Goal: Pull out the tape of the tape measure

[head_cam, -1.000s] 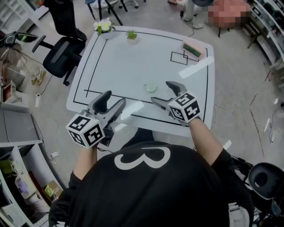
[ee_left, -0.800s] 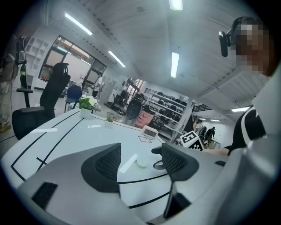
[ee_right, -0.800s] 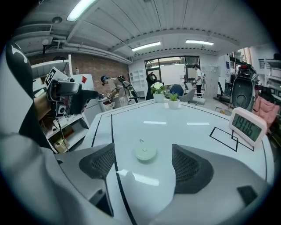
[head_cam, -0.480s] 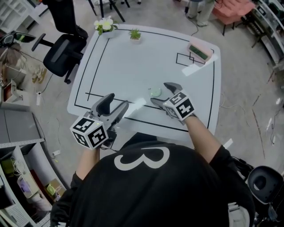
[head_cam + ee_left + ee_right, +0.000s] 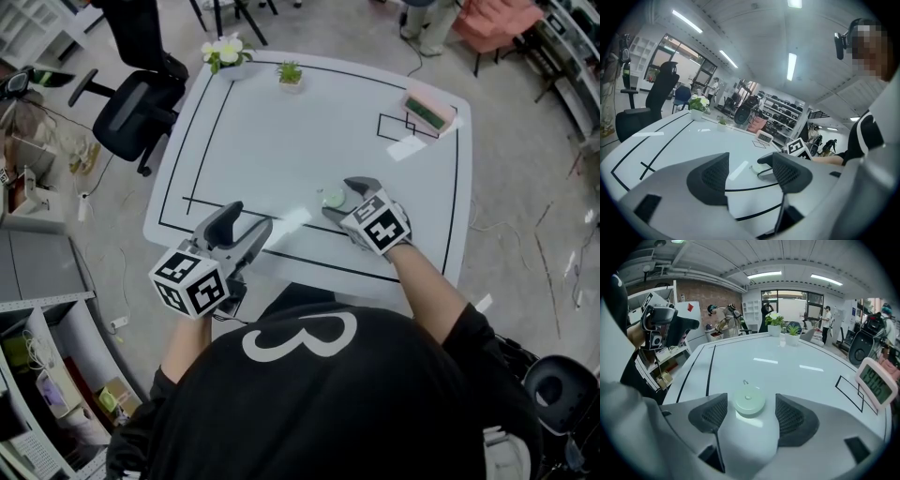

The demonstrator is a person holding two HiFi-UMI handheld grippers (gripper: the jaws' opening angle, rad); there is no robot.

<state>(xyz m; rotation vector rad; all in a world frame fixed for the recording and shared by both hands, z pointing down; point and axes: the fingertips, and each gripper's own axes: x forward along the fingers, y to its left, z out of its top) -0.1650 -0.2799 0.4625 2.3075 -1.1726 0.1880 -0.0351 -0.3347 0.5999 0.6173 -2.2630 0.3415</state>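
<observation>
The tape measure (image 5: 329,197) is a small round pale-green disc lying flat on the white table (image 5: 281,131), with a tiny pull tab on its far side. My right gripper (image 5: 339,199) is low over the table with a jaw on either side of the disc. Its jaws are closing, and in the right gripper view the tape measure (image 5: 749,401) still shows a small gap to each pad. My left gripper (image 5: 248,218) hovers open and empty near the table's front left edge. From it the tape measure (image 5: 756,168) appears ahead, beside the right gripper's jaw.
A pink desk clock (image 5: 429,108) stands by a black outlined square at the far right, with a white slip (image 5: 405,147) next to it. Two small potted plants (image 5: 223,52) (image 5: 291,72) stand at the far edge. A black office chair (image 5: 131,103) is to the table's left.
My right gripper has moved forward and left until its jaws straddle the tape measure, and they stand narrower. The left gripper has barely moved.
</observation>
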